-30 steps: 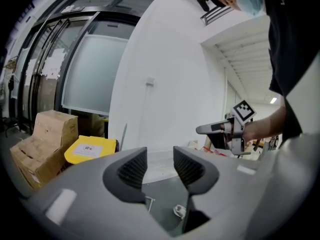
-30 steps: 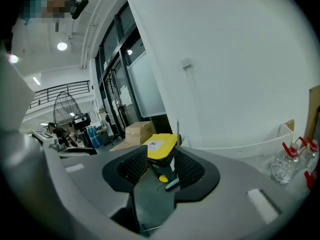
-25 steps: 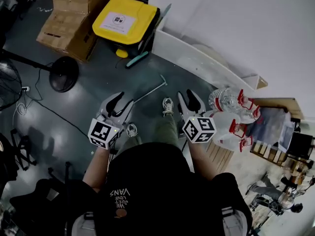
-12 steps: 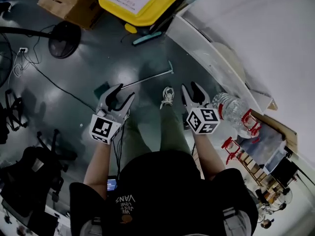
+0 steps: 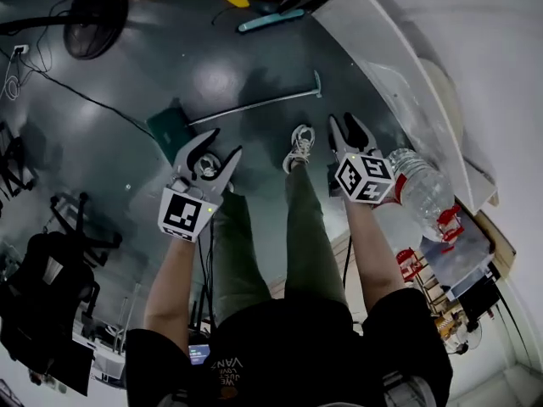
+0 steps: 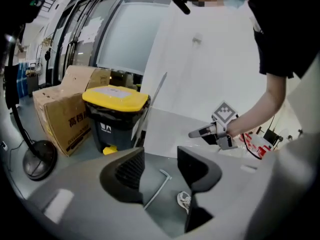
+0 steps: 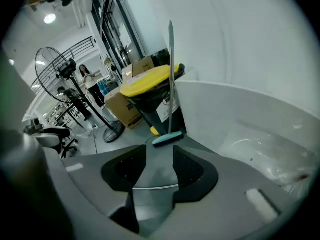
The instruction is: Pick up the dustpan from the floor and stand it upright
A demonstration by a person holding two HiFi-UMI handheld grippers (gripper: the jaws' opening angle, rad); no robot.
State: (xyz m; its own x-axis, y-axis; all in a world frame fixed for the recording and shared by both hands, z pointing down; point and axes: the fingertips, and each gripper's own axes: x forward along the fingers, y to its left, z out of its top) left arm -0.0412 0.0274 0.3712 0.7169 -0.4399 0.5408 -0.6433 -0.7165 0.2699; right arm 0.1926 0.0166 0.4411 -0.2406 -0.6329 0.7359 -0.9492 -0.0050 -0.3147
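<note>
Both grippers are held low over the floor (image 5: pixel 102 168), released and empty. The jaws of the left gripper (image 5: pixel 216 149) have just been opened wider, and nothing is clasped between them. A shoe (image 5: pixel 206 166) is seen directly beneath it. The right gripper (image 5: pixel 349 128) is likewise spread with nothing held. A second shoe (image 5: pixel 299 147) is seen just to its left, and clear bottles (image 5: pixel 422 192) are close on its right.

The dustpan (image 5: pixel 170 130) is laid flat on the floor just ahead of the left gripper, with the dark pan towards that gripper's left. Its thin metal handle (image 5: pixel 254 106) is stretched across in front of both grippers and ends just ahead of the right one. In each gripper view the handle is framed in the gap between the jaws, untouched. Only the shoes are found near the way to it.

A white panel (image 5: pixel 377 53) is run along the right gripper's right side. Farther ahead a teal broom (image 5: pixel 271 19) is stood beside a yellow-lidded bin (image 6: pixel 112 115). Boxes (image 6: pixel 55 114) and a fan base (image 5: pixel 93 24) are seen to the left of the bin.
</note>
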